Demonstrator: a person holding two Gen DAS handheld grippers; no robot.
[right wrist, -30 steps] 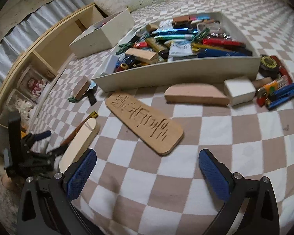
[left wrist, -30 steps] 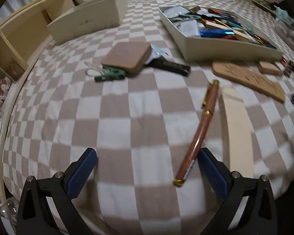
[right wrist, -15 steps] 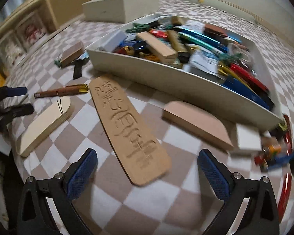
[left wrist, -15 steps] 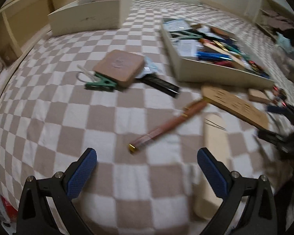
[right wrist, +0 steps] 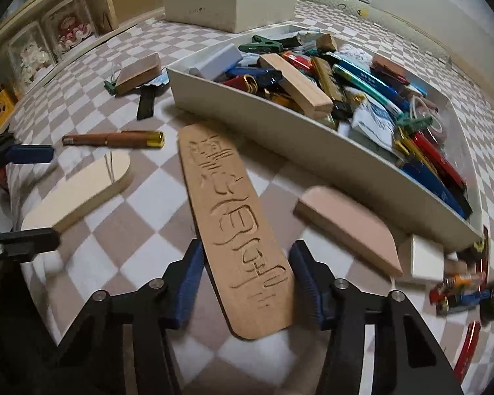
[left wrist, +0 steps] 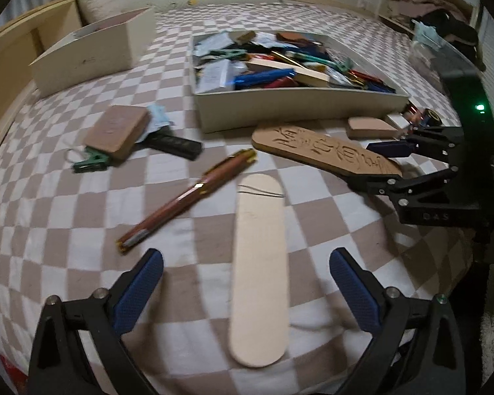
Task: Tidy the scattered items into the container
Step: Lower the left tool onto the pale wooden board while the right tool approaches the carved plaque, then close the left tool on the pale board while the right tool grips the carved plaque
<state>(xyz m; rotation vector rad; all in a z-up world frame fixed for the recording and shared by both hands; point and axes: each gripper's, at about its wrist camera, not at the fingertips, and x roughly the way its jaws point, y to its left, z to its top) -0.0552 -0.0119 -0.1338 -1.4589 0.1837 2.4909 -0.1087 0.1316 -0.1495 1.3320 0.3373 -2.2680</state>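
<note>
A white tray (left wrist: 299, 112) (right wrist: 280, 138) full of small items sits on the checkered bed. My left gripper (left wrist: 247, 283) is open, its jaws on either side of a pale wooden board (left wrist: 258, 263) (right wrist: 79, 191). A brown pen (left wrist: 187, 197) (right wrist: 112, 139) lies left of it. My right gripper (right wrist: 247, 276) has its jaws close on both sides of a carved brown board (right wrist: 233, 223) (left wrist: 326, 154), which lies flat on the bed; contact is unclear. The right gripper also shows in the left wrist view (left wrist: 378, 164).
A brown block (left wrist: 117, 131) (right wrist: 138, 72), green clip (left wrist: 92, 161) and black strip (left wrist: 174, 141) lie at left. A pink wedge (right wrist: 345, 223), white cube (right wrist: 426, 260) and lighters (right wrist: 464, 293) lie right of the carved board. A second white box (left wrist: 89, 56) (right wrist: 227, 3) stands behind.
My left gripper has moved right over the pale board. My right gripper has moved forward and its jaws have narrowed around the carved board's near end.
</note>
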